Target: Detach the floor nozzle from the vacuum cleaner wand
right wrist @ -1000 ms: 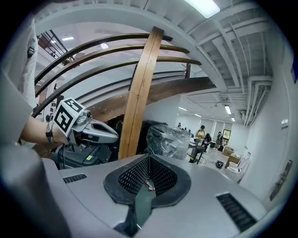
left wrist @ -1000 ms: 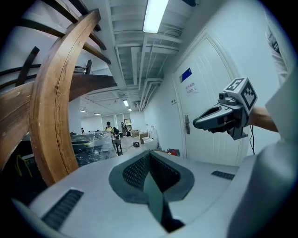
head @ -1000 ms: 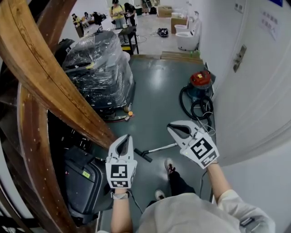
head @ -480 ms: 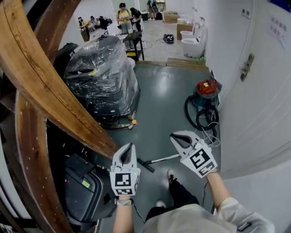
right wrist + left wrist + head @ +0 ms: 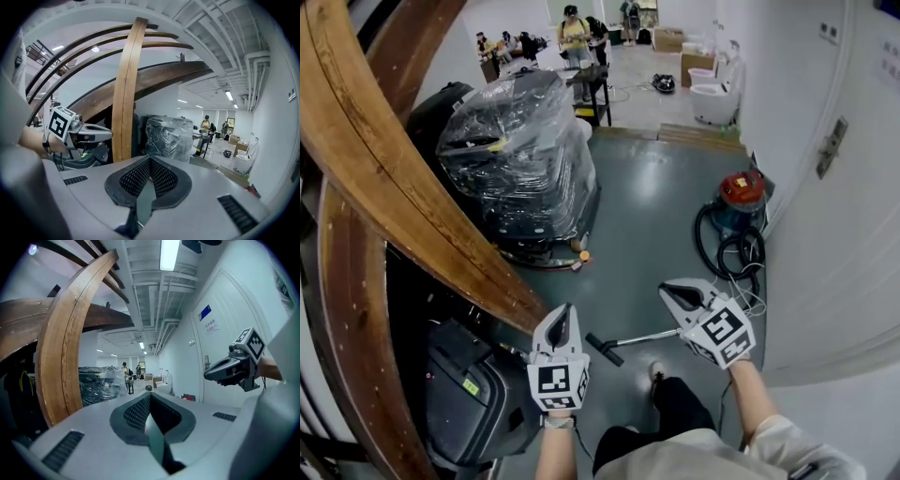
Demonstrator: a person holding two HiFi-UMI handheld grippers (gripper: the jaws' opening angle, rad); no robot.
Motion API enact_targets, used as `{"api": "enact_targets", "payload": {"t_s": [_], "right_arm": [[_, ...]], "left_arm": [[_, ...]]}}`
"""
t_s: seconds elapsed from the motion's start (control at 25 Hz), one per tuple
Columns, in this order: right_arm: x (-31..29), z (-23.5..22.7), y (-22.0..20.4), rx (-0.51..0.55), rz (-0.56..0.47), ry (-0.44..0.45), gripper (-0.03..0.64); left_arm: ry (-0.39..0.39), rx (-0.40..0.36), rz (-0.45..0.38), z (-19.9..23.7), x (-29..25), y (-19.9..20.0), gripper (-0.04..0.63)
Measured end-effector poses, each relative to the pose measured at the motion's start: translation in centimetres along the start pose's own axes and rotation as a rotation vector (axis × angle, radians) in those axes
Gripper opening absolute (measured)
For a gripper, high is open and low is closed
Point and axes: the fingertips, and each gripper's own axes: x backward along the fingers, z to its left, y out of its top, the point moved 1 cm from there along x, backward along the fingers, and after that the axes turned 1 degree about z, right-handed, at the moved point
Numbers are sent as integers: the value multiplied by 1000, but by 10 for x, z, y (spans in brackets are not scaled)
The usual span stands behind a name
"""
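On the grey floor lies the silver vacuum wand (image 5: 642, 337) with its black floor nozzle (image 5: 603, 349) at the left end. A black hose (image 5: 733, 251) coils by the red vacuum cleaner (image 5: 741, 195) near the right wall. My left gripper (image 5: 562, 317) hangs shut and empty above the floor, just left of the nozzle. My right gripper (image 5: 670, 292) is shut and empty too, above the wand's right part. In the left gripper view the right gripper (image 5: 210, 376) shows at the right; in the right gripper view the left gripper (image 5: 108, 135) shows at the left.
A curved wooden beam (image 5: 403, 178) rises at the left. A plastic-wrapped machine (image 5: 517, 155) stands behind it, a dark case (image 5: 473, 389) below left. White door and wall (image 5: 848, 216) bound the right. My shoe (image 5: 657, 373) is near the wand. People (image 5: 573, 28) stand far back.
Both grippers have sunk toward the floor and drawn slightly nearer the wand; the head view has tilted so the room's far end sits lower in the picture. Both stay shut.
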Motion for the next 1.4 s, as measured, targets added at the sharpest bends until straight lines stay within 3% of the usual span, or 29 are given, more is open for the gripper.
{"api": "enact_targets", "payload": {"t_s": [0.16,0.28,0.88,1.4], "right_arm": [[-27,-11,-8,52,-44,22,28],[-46,-23,-17,82,-52,21,28],[-132,-69,-92,52,-63,-9,29],[-193,-80,-181,62,-43,-17,29]], "left_arm": [[-45,-9,-2,1,-24,-26,-1],[-30,-23,10,8,-45,-44,0],[-87,-133,44,17,-134,-125,0],[-76,-150,45,36,-175,-214,0]]}}
